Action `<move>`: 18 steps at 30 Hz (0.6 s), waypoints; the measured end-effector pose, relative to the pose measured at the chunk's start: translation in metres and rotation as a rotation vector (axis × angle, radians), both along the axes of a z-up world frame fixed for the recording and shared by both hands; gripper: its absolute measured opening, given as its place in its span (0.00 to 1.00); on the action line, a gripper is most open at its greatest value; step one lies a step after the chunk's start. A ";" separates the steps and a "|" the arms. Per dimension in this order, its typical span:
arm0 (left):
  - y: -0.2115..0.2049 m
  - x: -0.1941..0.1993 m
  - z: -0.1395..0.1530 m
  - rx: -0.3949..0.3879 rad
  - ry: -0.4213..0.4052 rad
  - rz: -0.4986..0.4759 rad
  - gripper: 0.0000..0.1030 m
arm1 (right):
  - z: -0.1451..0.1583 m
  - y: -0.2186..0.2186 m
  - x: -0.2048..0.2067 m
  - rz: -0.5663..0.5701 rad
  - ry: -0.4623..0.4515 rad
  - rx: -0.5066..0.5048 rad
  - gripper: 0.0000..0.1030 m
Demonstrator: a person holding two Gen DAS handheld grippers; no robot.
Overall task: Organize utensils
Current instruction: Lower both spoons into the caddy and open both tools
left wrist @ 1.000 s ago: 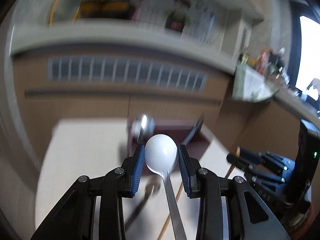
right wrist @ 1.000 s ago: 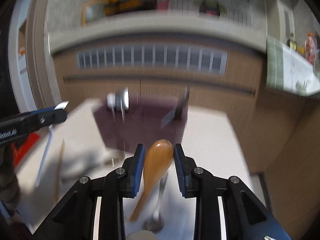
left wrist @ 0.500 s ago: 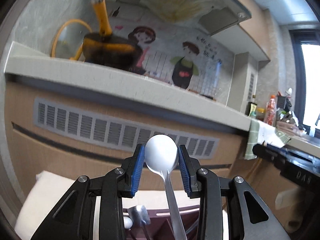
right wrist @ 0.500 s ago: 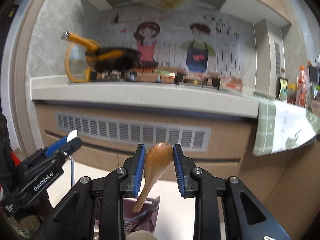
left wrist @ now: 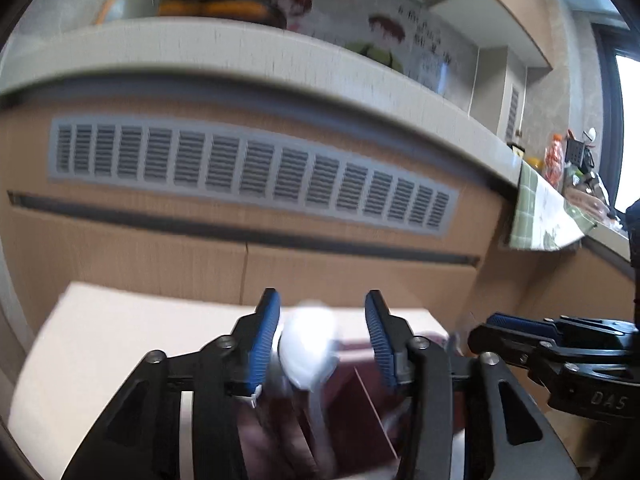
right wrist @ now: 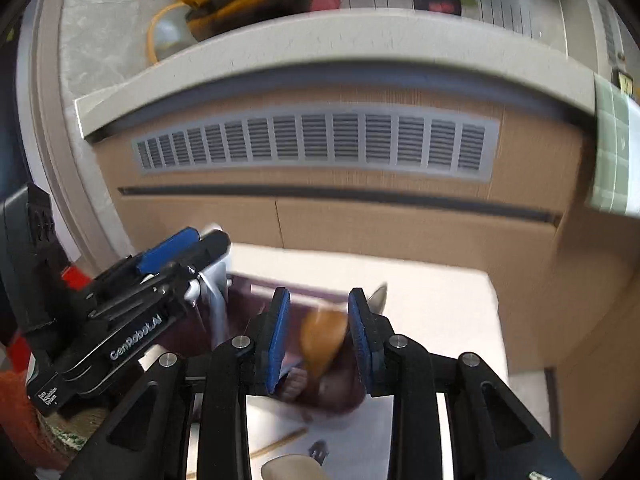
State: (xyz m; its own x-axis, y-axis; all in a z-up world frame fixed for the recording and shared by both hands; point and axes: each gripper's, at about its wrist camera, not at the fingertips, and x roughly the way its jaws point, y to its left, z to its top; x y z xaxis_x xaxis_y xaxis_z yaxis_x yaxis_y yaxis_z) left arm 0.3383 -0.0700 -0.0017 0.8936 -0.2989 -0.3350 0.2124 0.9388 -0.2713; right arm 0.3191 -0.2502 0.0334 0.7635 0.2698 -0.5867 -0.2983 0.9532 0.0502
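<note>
Your left gripper (left wrist: 320, 334) has just been opening: the blue pads now stand apart w/ the white spoon (left wrist: 308, 354) between them, bowl blurred, sitting close to the left pad and well clear of the right one, so it looks loose, not clamped. Its handle runs down toward the dark maroon holder (left wrist: 360, 412) below, which sits on the white table (left wrist: 120, 344); can't tell if the tip touches the holder yet. Your right gripper (right wrist: 318, 330) has also just been opening a bit: the wooden spoon (right wrist: 322, 340) is between its pads, bowl nearer the right pad, w/ a gap showing on the left side. Blur makes it hard to say if the right pad still touches it. That spoon is over the same maroon holder (right wrist: 256, 308), and a metal utensil tip (right wrist: 378, 296) pokes up just beside the right pad. In the right view your left gripper (right wrist: 200, 246) is at the holder's left edge w/ the white spoon handle (right wrist: 218, 304) hanging from it into the holder. On the table near the cam lie a thin wooden stick (right wrist: 280, 442) and a small metal piece (right wrist: 318, 448), apart from the holder. Behind the table: brown cabinet w/ grey vent (left wrist: 248, 172) and a pale counter (right wrist: 320, 36) above.
</note>
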 end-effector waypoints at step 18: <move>0.119 -0.110 -0.011 0.072 0.350 0.134 0.72 | -0.068 0.020 -0.081 -0.040 0.202 -0.006 0.31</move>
State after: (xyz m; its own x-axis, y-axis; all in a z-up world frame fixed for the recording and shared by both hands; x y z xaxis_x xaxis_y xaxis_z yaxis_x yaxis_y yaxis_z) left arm 0.2284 0.0489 -0.0125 0.7510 -0.1515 -0.6427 -0.0076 0.9713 -0.2379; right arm 0.2382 -0.2299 -0.0344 0.6405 0.2376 -0.7302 -0.2444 0.9646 0.0996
